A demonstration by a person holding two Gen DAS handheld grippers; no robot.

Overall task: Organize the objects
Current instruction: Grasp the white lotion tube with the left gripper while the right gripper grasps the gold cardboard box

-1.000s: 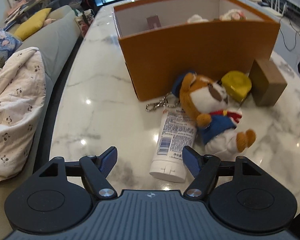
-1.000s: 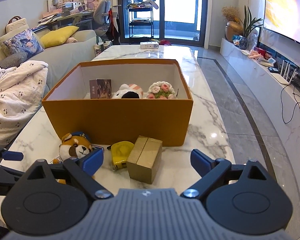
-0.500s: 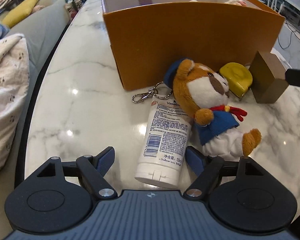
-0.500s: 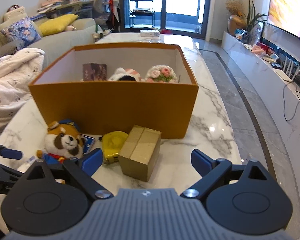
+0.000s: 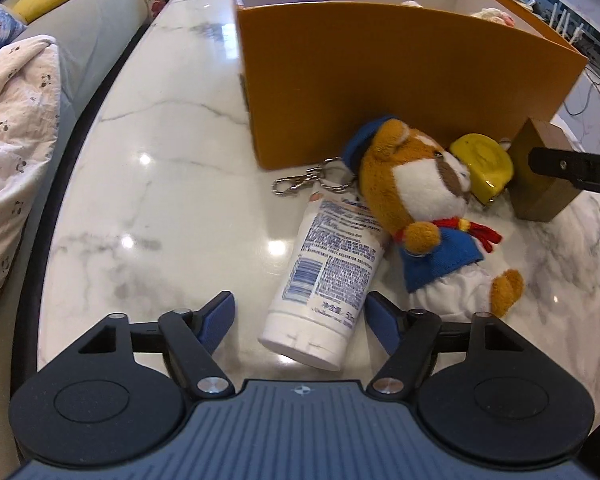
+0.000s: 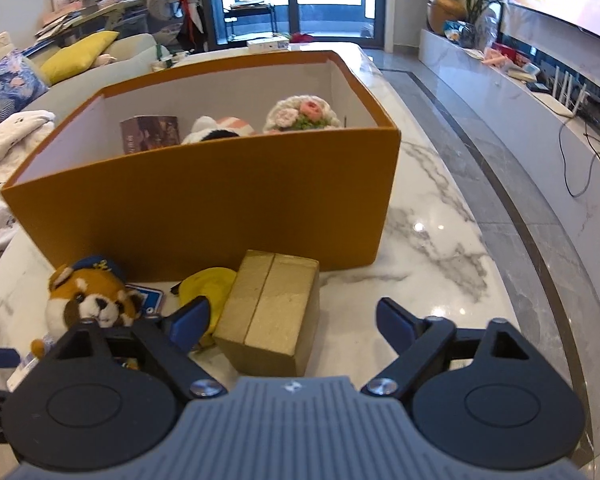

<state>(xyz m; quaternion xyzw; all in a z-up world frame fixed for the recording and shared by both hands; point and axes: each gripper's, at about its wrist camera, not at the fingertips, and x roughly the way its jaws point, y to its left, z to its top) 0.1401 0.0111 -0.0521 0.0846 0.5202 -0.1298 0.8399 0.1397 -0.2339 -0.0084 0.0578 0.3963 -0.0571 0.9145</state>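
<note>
A white lotion tube (image 5: 332, 272) lies on the marble table (image 5: 160, 184), its cap end between the fingers of my left gripper (image 5: 300, 316). The jaws are closing, and the pads stand clear of the tube. Beside it lie a plush fox (image 5: 416, 196), a keyring (image 5: 312, 178) and a yellow tape measure (image 5: 484, 164). In the right wrist view a gold box (image 6: 272, 312) sits between the fingers of my right gripper (image 6: 292, 320). Those jaws are closing too; the right pad is apart from the box. The orange box (image 6: 220, 200) stands just behind.
Inside the orange box (image 5: 380, 72) are a small brown carton (image 6: 150, 134), a plush toy (image 6: 216, 134) and a crochet flower bouquet (image 6: 300, 114). A sofa with a white blanket (image 5: 12, 128) runs along the table's left edge. A TV cabinet (image 6: 540, 92) stands on the right.
Both grippers' jaws have narrowed. The right gripper sank towards the gold box, which now lies between its fingers. The left gripper tilted a little, staying over the tube's cap end.
</note>
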